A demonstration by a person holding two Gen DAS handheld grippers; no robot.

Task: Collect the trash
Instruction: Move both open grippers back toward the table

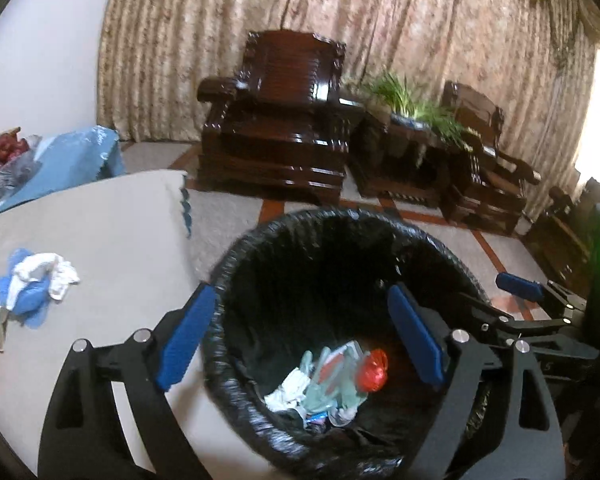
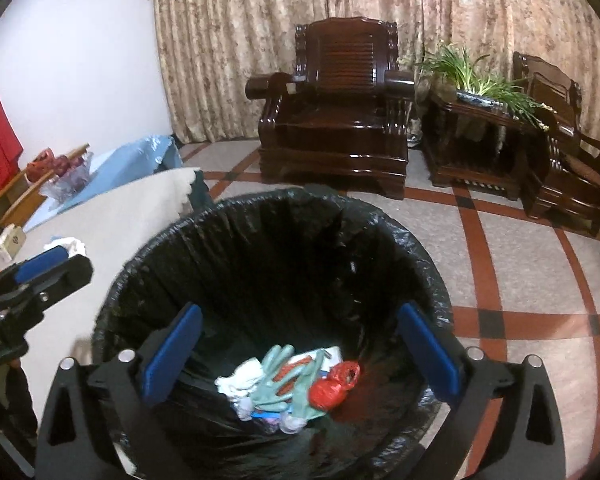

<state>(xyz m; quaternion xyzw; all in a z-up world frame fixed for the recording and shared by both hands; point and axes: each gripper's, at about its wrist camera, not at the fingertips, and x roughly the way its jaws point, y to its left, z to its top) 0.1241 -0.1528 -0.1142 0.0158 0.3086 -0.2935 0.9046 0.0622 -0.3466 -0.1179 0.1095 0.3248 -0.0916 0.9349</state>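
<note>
A bin lined with a black bag (image 1: 236, 256) (image 2: 420, 248) stands on the floor beside the table. At its bottom lie pale green gloves (image 1: 332, 380) (image 2: 288, 380), white tissue (image 1: 288, 392) (image 2: 236, 380) and a red crumpled wrapper (image 1: 374, 370) (image 2: 334, 386). My left gripper (image 1: 300, 292) hangs open over the bin, nothing between its blue pads. My right gripper (image 2: 300, 308) is also open and empty above the bin. On the beige tablecloth (image 1: 100, 220) (image 2: 120, 208) lies crumpled white and blue trash (image 1: 40, 280) (image 2: 66, 245).
Two dark wooden armchairs (image 1: 276, 128) (image 2: 340, 120) and a side table with a green plant (image 1: 408, 108) (image 2: 476, 80) stand before the curtain. A glass bowl of fruit (image 2: 66, 176) sits on a blue cloth at the left. Tiled floor lies to the right.
</note>
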